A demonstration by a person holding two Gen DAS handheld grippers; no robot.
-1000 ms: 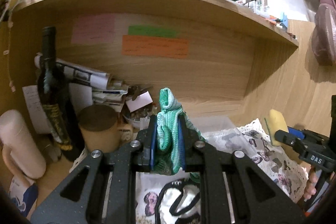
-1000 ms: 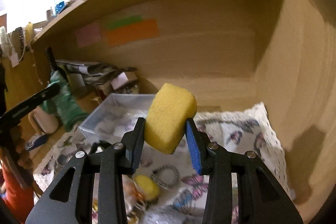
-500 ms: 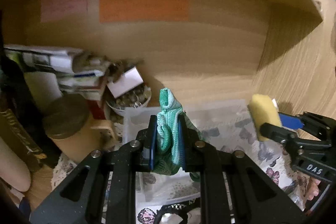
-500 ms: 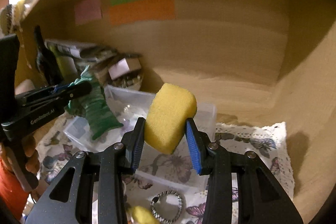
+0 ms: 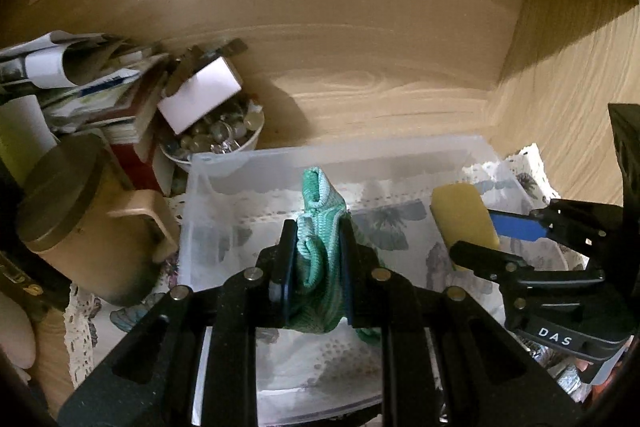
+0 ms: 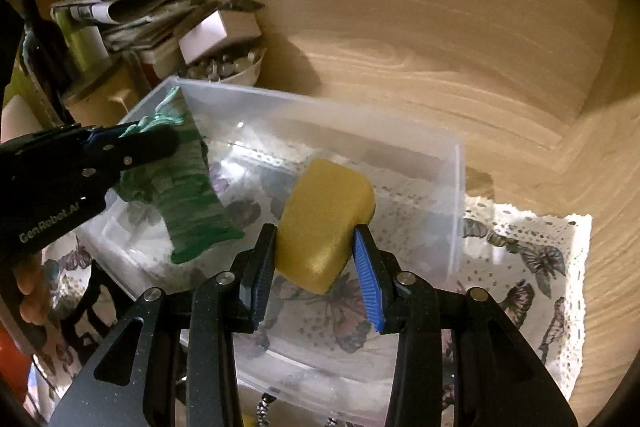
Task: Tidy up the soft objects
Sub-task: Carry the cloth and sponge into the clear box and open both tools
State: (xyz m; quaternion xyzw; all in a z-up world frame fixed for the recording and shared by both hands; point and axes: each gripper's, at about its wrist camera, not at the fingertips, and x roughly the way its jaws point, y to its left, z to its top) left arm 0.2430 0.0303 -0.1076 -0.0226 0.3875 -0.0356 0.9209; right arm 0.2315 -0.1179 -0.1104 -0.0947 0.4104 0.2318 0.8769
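My left gripper (image 5: 316, 259) is shut on a green knitted cloth (image 5: 322, 227) and holds it above the clear plastic bin (image 5: 280, 163). The cloth also shows in the right wrist view (image 6: 188, 187), hanging over the bin's left side. My right gripper (image 6: 314, 267) is shut on a yellow sponge (image 6: 326, 215) and holds it over the bin (image 6: 456, 187). The sponge shows in the left wrist view (image 5: 464, 215) at the right, in the right gripper (image 5: 492, 239). The bin looks empty inside.
The bin stands on a butterfly-print cloth (image 6: 532, 259) in a wooden alcove. A tan lidded jar (image 5: 80, 223), a bowl of small shiny pieces (image 5: 216, 135), stacked papers (image 5: 72, 71) and a dark bottle (image 6: 36, 39) crowd the left. The back wall (image 5: 360, 47) is close behind.
Both grippers have moved forward and down, from in front of the bin to right over it. Each keeps hold of its object.
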